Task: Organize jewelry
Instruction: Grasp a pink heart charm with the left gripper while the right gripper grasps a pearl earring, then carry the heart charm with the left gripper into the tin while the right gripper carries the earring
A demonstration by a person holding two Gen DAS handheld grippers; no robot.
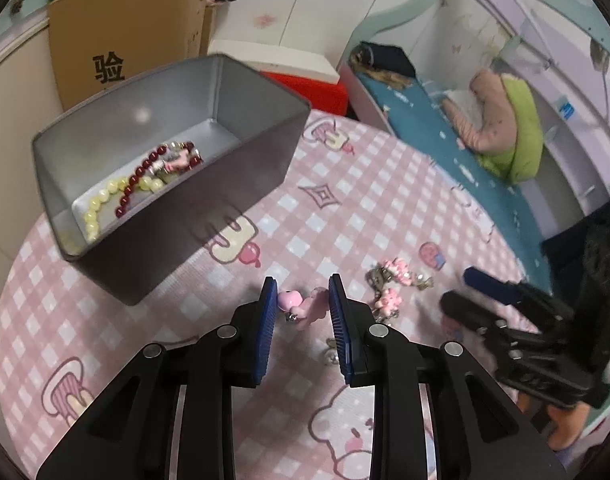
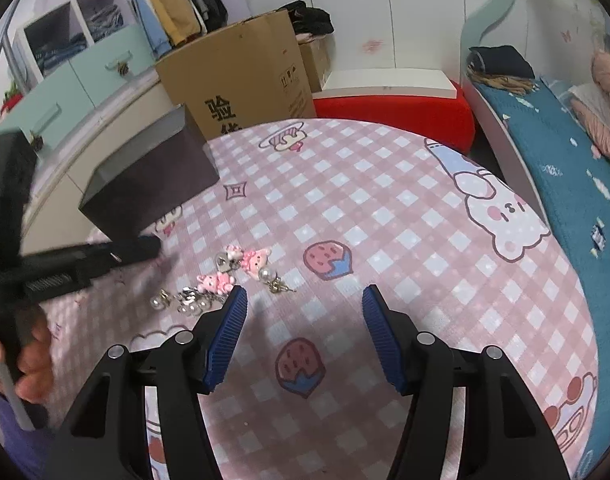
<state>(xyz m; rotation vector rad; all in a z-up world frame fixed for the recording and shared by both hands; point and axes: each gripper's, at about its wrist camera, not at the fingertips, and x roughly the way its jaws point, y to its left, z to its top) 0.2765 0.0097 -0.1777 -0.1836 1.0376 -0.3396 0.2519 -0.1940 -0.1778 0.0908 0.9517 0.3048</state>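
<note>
The pink-and-white checked cloth with cartoon prints (image 1: 345, 208) covers the round table and carries everything. On its far left side stands the grey rectangular metal box (image 1: 241, 184), open at the top, and inside it lie already a dark red bead bracelet (image 1: 145, 172) and a pale yellow bead bracelet (image 1: 101, 204). So one part of the sorting looks done.

The left gripper (image 1: 299, 306) points downward, and between its blue ribbed pads sits a small pink figure charm (image 1: 305, 306). The jaws stand narrow around it, and the charm seems to touch the right pad, but I cannot tell for sure whether both pads press on it. Its long axis runs across the gap, from one pad to the other. From this gripper the box lies up and to the left, near, with its open mouth turned toward the camera. I judge that the coming move depends on this: the charm must travel up-left and over the near wall of the box.

The right gripper (image 2: 305, 304) hangs spread apart over bare cloth and holds nothing. The remaining heap of pink charms and pearl earrings (image 2: 225, 276) lies to its left, just beside its left fingertip, between the two grippers.
</note>
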